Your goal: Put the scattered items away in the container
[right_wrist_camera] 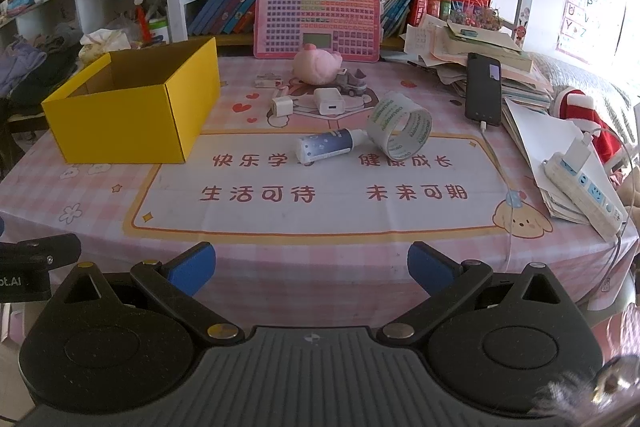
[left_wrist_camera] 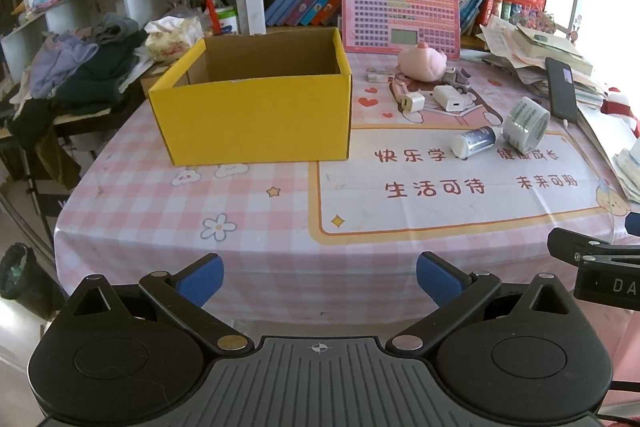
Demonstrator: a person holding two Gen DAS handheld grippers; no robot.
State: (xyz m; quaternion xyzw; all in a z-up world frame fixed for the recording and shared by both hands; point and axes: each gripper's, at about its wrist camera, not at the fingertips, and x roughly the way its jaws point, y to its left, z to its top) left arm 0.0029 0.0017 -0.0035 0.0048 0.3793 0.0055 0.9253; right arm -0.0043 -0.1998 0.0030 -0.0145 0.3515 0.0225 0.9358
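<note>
Both grippers fully spread, empty, tilted downward at the near table edge.

Left gripper (left_wrist_camera: pixel 320 279) and right gripper (right_wrist_camera: pixel 312 269): blue pads wide apart, touching nothing. Ahead of right gripper: tube (right_wrist_camera: pixel 326 145) lying flat, long axis left-right, narrow end toward tape roll (right_wrist_camera: pixel 400 126), touching it. Beyond: two white chargers (right_wrist_camera: pixel 329 101), pink plush (right_wrist_camera: pixel 316 63). Ahead-left: open yellow box (right_wrist_camera: pixel 132 107), standing upright on checked tablecloth (right_wrist_camera: pixel 280 259).
</note>
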